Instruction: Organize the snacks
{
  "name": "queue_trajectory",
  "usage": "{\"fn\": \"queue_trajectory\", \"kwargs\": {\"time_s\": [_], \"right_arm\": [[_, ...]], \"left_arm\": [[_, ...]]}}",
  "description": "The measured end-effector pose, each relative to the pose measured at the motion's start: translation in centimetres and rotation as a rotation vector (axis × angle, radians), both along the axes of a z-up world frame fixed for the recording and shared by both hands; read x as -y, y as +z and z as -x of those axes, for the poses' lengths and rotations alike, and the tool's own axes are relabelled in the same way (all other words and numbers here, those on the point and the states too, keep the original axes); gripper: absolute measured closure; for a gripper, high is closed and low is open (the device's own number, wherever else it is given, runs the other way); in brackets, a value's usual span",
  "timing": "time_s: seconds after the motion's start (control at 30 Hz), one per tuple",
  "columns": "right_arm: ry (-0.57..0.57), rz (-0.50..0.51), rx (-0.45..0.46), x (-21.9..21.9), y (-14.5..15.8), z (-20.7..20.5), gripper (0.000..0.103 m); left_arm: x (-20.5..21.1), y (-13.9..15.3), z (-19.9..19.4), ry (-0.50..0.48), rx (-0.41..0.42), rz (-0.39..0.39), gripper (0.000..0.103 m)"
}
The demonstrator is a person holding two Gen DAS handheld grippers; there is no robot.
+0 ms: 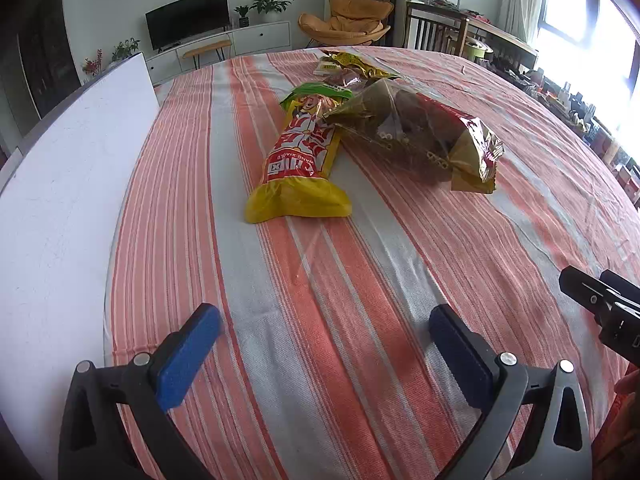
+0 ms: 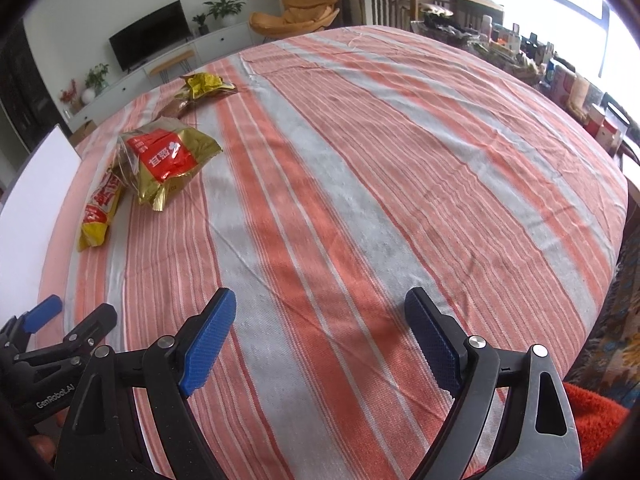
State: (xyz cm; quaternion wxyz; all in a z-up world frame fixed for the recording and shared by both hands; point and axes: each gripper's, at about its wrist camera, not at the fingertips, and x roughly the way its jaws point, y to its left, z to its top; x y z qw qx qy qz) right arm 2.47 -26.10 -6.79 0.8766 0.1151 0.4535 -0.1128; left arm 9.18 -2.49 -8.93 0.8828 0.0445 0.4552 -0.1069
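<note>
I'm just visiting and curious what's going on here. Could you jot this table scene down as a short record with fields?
surface: table under a striped orange and grey cloth
snacks: long yellow and red packet; gold and red bag beside it, its corner over the packet; smaller wrappers farther back
white board: along the table's left edge
left gripper: open, empty, above the cloth
right gripper: open, empty, above the cloth
snacks held: none

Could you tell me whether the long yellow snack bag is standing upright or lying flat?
Lying flat: the long yellow snack bag rests lengthwise on the striped tablecloth.
</note>
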Motion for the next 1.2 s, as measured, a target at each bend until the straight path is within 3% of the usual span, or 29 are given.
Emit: {"fn": "queue_trajectory", "kwargs": {"time_s": [0.2, 0.3, 0.37, 0.43, 0.53, 0.67, 0.73, 0.8, 0.87, 0.97, 1.07, 1.17, 1.2], "right_arm": [[0.003, -0.004, -0.007, 0.0, 0.1, -0.1, 0.014], [0.076, -0.173, 0.072, 1.2, 1.4, -0.9, 0.016], [0.142, -0.107, 0.120, 0.5, 3.5, -2.7, 0.015], [0.298, -0.046, 0.134, -1.3, 5.3, -5.3, 0.015], [0.556, 0.075, 0.015, -5.3, 5.2, -10.4, 0.016], [0.678, 0.234, -0.122, -8.8, 2.2, -14.9, 0.019], [0.669, 0.178, -0.118, -8.8, 1.6, -15.6, 0.036], [0.603, 0.056, -0.073, -7.5, 2.3, -15.0, 0.047], [0.533, -0.059, 0.003, -5.4, 3.6, -12.9, 0.048], [0.382, -0.123, 0.147, -1.4, 5.7, -8.1, 0.047], [0.221, -0.043, 0.207, 1.2, 5.6, -4.3, 0.047], [0.157, 0.021, 0.130, 1.9, 2.9, -3.8, 0.045], [0.145, 0.039, 0.110, 1.8, 2.0, -3.8, 0.040]], "left_arm": [[0.0, 0.0, 0.0, 0.000, 0.000, 0.000, 0.000], [0.0, 0.0, 0.0, 0.001, 0.000, 0.000, 0.000], [0.0, 0.0, 0.0, 0.001, 0.000, 0.000, 0.000], [0.1, 0.0, 0.0, 0.001, 0.000, 0.000, 0.000], [0.0, 0.0, 0.0, 0.000, 0.000, 0.001, 0.000], [0.0, -0.1, 0.0, -0.001, 0.000, 0.002, 0.000], [0.0, -0.1, -0.1, -0.001, 0.000, 0.001, 0.000], [0.1, -0.1, -0.1, -0.001, 0.000, 0.002, 0.000], [0.1, 0.0, -0.1, 0.000, 0.000, 0.002, 0.000], [0.2, 0.1, -0.2, 0.003, 0.001, -0.001, 0.000], [0.4, 0.1, -0.2, 0.006, 0.001, -0.002, 0.000], [0.4, 0.2, -0.1, 0.003, 0.001, -0.001, 0.000], [0.4, 0.2, 0.0, 0.003, 0.001, -0.001, 0.000]]}}
